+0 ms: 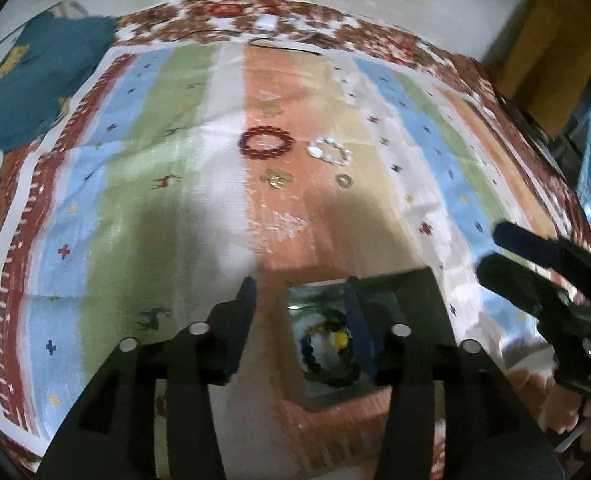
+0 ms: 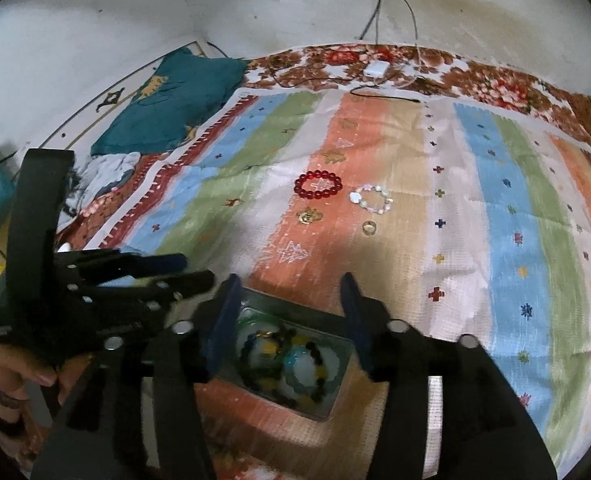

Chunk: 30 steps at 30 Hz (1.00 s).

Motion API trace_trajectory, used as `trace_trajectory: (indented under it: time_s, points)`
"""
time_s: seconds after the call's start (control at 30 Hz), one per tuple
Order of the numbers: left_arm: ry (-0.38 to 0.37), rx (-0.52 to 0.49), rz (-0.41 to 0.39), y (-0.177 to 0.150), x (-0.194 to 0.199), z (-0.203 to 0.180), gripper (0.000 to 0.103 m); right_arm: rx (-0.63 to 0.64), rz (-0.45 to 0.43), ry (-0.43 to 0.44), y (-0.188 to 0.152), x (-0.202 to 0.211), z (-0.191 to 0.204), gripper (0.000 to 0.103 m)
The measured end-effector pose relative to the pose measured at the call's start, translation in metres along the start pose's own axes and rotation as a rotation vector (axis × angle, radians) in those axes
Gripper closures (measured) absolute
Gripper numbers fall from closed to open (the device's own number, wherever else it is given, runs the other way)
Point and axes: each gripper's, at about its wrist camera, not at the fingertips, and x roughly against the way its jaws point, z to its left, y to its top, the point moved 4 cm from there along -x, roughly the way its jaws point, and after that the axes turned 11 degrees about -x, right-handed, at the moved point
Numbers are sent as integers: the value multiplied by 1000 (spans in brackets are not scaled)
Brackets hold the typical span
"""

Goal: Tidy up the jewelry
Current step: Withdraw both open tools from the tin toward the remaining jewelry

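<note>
Jewelry lies in two groups on a bed covered by a striped woven cloth (image 2: 495, 208) in blue, green, orange and cream bands with small cross and animal motifs; a brown floral blanket (image 2: 475, 76) shows beyond its far edge, and a teal cushion (image 2: 171, 116) sits at the far left by the wall.

Nearest the cameras, a shallow rectangular metal tin (image 2: 337, 400) rests on the orange band. It holds several beaded bracelets (image 2: 287, 364) in dark, yellow and turquoise beads, piled together; how many cannot be told.

The left tongs (image 1: 301, 308) hang above the tin with their blue-padded fingers (image 1: 243, 320) spread wide and nothing between them. The right tongs (image 2: 289, 304) are likewise wide apart and empty, poised over the tin's far rim. Each pair shows at the edge of the other's view, side by side and near one another.

Further up the cloth, well apart from the tin, a red round-bead bracelet (image 2: 318, 185) lies flat on the orange band. Just beside it to the right is a pale pearly bracelet (image 2: 371, 199) of irregular stones. Nearer the tin sit a small gold flower-shaped piece (image 2: 306, 216) and, to its right, a small gold ring (image 2: 369, 227), each apart from the others.

A white charger block (image 2: 376, 68) with cables lies on the floral blanket.
</note>
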Motion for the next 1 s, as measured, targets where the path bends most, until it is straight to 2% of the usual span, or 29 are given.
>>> trace_trajectory:
  time_s: [0.27, 0.53, 0.77, 1.0]
  points:
    - [3, 56, 16, 15, -9, 19, 36, -46, -9, -26, 14, -4, -13, 26]
    - [19, 44, 32, 37, -16, 19, 27, -88, 16, -33, 38, -11, -21, 25]
    - [34, 25, 57, 52, -28, 21, 27, -104, 50, -59, 51, -32, -31, 25]
    - [17, 32, 84, 76, -49, 31, 27, -129, 88, -73, 63, -56, -41, 25]
